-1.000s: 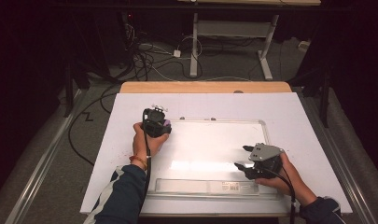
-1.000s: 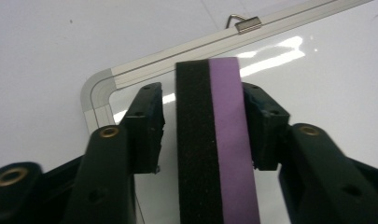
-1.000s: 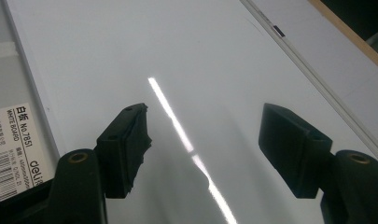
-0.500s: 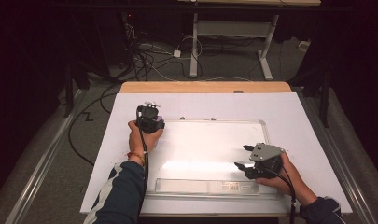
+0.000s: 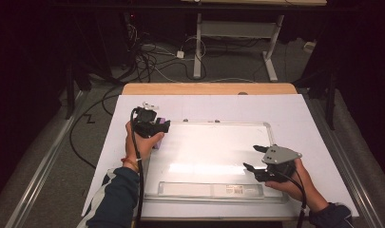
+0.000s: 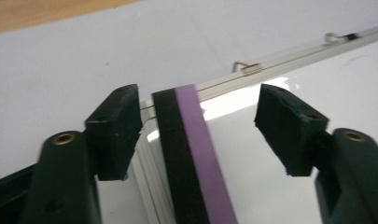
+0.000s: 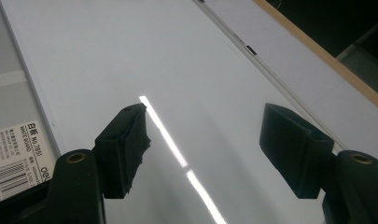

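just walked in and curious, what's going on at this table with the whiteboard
A person works over a whiteboard lying flat on the table, a gripper in each hand. The left gripper has just been opening; a purple-and-black eraser lies between its jaws at the board's corner, pads off it. The right gripper hovers open above the board's near right part, holding nothing.

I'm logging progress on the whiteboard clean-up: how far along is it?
Done: the whiteboard looks free of marks. In hand: the left hand-held gripper has just been opening; the purple and black eraser stands between its jaws, pads apart from it, at the board's left edge. The right hand-held gripper hovers open over the board's lower right. Left: drawing the left gripper clear of the eraser.
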Demonstrator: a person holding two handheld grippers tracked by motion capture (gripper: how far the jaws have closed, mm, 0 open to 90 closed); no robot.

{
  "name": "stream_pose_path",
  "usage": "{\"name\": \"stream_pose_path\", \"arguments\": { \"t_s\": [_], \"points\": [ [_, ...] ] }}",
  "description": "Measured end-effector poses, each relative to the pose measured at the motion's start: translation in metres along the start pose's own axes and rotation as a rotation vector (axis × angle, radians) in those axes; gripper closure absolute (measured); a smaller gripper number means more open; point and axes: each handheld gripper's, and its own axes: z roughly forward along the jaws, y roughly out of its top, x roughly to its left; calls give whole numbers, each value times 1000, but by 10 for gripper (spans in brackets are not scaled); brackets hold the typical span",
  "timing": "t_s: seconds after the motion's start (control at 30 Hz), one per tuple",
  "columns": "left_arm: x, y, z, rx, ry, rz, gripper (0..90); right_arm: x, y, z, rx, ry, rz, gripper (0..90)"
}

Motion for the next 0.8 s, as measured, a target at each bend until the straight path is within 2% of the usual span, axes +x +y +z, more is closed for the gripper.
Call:
{"name": "stream_pose_path", "arguments": {
  "t_s": [0.1,0.3,0.4,0.47,0.53,0.6,0.7,0.77,0.8],
  "points": [
    [-5,-11,-16,-75,-51,59,217,-3,-6,-10,-23,-30,27,322],
    [-19,-41,-43,-177,-108,185,198,-7,-17,-28,-72,-96,84,299],
    [-26,-56,-57,-221,-116,248,198,-8,-24,-35,-88,-127,108,288],
    [-29,-66,-64,-245,-119,275,198,-8,-29,-39,-100,-157,121,273],
    [-30,-77,-69,-262,-122,282,198,-8,-36,-44,-112,-187,153,245],
    [-30,-90,-72,-265,-129,290,198,-7,-44,-47,-120,-193,185,220],
    [-29,-105,-75,-242,-132,291,197,-3,-52,-50,-108,-224,169,190],
    [-30,-110,-77,-222,-107,315,194,-3,-55,-52,-107,-233,178,188],
    [-29,-112,-79,-221,-109,314,187,-3,-56,-53,-108,-235,185,182]
  ]
}}
